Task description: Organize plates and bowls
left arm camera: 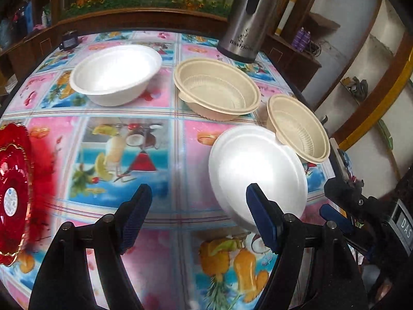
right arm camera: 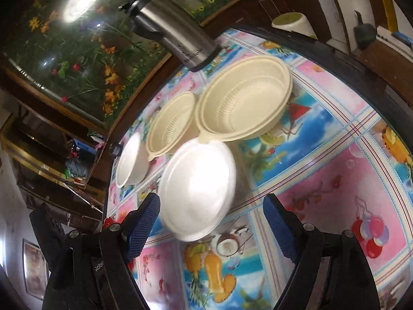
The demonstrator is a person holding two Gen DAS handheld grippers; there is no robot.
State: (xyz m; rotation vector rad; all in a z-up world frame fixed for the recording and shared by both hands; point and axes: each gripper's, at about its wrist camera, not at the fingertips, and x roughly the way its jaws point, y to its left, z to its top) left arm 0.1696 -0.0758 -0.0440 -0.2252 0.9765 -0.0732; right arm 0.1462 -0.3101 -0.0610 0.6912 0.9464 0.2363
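White plate (left arm camera: 258, 170) = landmark, on tablecloth (left arm camera: 129, 155). Left gripper (left arm camera: 198, 214) just left of it, right gripper (right arm camera: 211, 222) just in front; both wide open, empty. Beige bowls (left arm camera: 216, 87) behind plate.

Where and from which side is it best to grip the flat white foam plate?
Probably the thin rim of the flat white foam plate on its near edge, facing the right gripper. It lies flat, so one finger must slip under while the other presses from above.
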